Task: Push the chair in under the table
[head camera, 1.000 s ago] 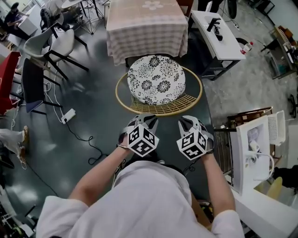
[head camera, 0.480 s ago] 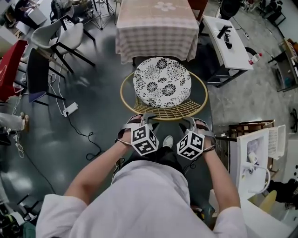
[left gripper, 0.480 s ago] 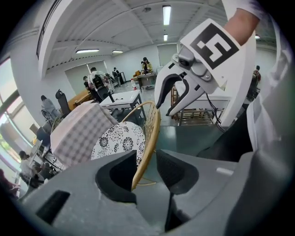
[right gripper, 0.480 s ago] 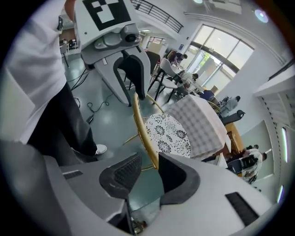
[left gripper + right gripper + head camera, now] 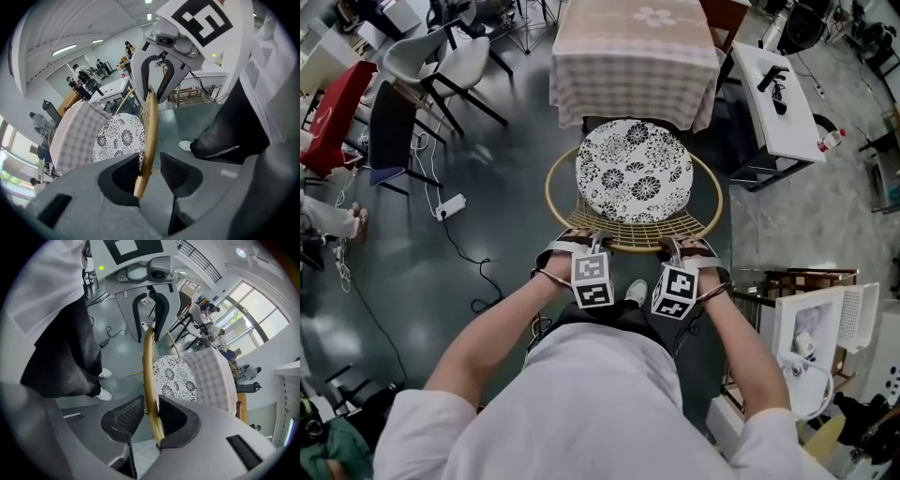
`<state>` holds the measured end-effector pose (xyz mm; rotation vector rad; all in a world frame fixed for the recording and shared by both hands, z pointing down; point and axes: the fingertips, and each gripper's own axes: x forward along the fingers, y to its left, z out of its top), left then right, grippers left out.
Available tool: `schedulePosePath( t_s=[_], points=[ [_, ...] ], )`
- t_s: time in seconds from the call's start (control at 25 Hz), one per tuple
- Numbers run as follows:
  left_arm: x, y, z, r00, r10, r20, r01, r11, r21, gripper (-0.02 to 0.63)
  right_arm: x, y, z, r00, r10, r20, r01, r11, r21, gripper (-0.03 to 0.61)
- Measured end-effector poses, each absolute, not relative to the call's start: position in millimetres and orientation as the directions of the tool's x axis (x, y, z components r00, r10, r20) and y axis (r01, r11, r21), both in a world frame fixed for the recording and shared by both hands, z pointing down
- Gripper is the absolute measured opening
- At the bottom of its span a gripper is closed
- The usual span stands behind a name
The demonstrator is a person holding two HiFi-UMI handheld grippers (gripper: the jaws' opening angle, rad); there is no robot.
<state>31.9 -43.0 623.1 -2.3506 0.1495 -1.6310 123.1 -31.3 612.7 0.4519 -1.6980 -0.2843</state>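
Straddling the chair's (image 5: 623,228) back rim (image 5: 630,246), both grippers point down at it. The left gripper's (image 5: 151,169) jaws have just been opening and stand wide, the rim between them and clear of one pad. The right gripper's (image 5: 151,417) jaws are apart too, closer about the rim, with a sliver of gap showing. The chair, patterned cushion (image 5: 635,169) up, sits just before the checked table (image 5: 633,56), not under it.
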Motion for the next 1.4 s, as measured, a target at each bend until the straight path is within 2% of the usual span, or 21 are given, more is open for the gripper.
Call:
schedulePosePath(
  t_s=[0.12,0.48,0.96,1.4],
  points=[
    [32.9,-46.4,623.2,0.34,-0.255,0.905,0.073,-0.952,-0.296,0.095,120.4,-31.2,616.9,-0.139,-0.44,0.887,-0.076,0.898,0.434,0.071],
    [32.3,-48.8,622.9,0.292,-0.28,0.914,0.08,-0.946,-0.315,0.084,116.9,-32.1,618.8,-0.115,-0.432,0.895,-0.01,0.901,0.434,0.054],
    [42.9,-71.8,625.2,0.24,-0.295,0.925,0.053,-0.947,-0.316,0.086,128.3,-56.5,618.3,-0.141,-0.405,0.903,-0.072,0.914,0.399,0.052],
    [49.8,-105.1,628.3,0.181,-0.316,0.931,0.01,-0.946,-0.323,0.086,136.2,-90.0,619.2,-0.157,-0.417,0.895,-0.068,0.909,0.411,0.052]
  ],
)
